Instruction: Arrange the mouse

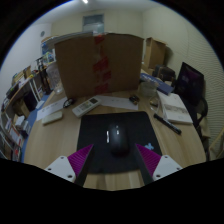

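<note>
A dark mouse point(117, 138) lies on a black mouse mat point(95, 130) on the wooden desk point(55, 140). It sits near the middle of the mat, pointing away from me. My gripper point(113, 160) is open, with its purple pads point(77, 158) spread wide at either side. The mouse lies just ahead of the fingers, in line with the gap between them, and nothing is held.
A large cardboard box point(95, 62) stands behind the mat. A white remote-like object point(86, 104) lies before it. Papers point(175, 108) and a pen point(166, 123) lie at the right, a black chair point(190, 82) beyond. Cluttered shelves point(25, 95) stand at the left.
</note>
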A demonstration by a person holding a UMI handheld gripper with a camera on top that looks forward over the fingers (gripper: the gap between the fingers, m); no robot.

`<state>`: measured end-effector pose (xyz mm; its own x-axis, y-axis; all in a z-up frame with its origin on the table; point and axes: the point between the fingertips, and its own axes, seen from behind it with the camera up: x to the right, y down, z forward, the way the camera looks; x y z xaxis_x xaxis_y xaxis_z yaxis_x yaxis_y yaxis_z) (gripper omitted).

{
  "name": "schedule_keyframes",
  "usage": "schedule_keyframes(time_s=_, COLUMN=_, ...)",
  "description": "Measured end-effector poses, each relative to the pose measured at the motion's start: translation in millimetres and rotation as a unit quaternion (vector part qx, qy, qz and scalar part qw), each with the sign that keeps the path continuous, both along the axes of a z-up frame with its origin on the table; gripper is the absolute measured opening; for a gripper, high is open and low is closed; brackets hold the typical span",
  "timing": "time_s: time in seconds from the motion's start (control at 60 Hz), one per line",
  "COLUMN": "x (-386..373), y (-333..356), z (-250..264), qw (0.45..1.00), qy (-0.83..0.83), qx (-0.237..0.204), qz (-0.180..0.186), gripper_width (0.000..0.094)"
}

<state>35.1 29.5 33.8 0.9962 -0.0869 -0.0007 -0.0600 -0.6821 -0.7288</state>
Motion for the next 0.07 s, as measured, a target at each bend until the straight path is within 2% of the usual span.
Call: schedule_keyframes(time_s=0.067, x=-10.5, y=-28.5, z=20.1, qw=1.000, qy=0.012, qx=0.002, qz=-0.019, gripper_width=0.0814)
